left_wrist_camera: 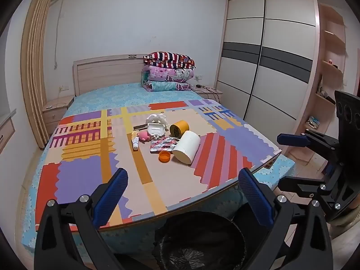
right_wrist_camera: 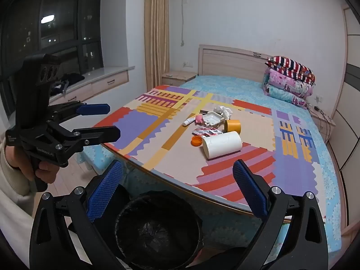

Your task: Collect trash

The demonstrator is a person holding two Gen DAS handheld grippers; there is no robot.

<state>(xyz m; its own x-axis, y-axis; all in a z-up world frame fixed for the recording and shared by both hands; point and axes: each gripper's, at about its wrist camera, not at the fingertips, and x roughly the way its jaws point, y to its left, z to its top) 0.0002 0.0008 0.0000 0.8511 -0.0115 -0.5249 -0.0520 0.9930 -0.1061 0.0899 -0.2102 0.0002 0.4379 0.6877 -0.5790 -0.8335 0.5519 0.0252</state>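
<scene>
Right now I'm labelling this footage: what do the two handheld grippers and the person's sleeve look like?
Both the left gripper and right gripper are black frames with silver bolts and blue textured finger pads. A pale cream sleeve covers the wrist.

Clustered mid-mat [left_wrist_camera: 85, 180] on the bed [left_wrist_camera: 126, 94]: cap [left_wrist_camera: 165, 156] just left of the roll [left_wrist_camera: 187, 147], tape ring [left_wrist_camera: 179, 129] behind. Bin [right_wrist_camera: 157, 231] stood below the bed's near edge.

Lying on the mat [left_wrist_camera: 90, 175]: one white roll [left_wrist_camera: 186, 147], one tape roll [left_wrist_camera: 179, 129], one orange cap [left_wrist_camera: 164, 157], one tube [left_wrist_camera: 135, 140], one pink toy [left_wrist_camera: 144, 136], one soap box [left_wrist_camera: 155, 130], one foil packet [left_wrist_camera: 163, 145], one crumpled tissue [left_wrist_camera: 157, 118]. Standing below: one lined bin [right_wrist_camera: 157, 229]. Hovering: two grippers.
</scene>
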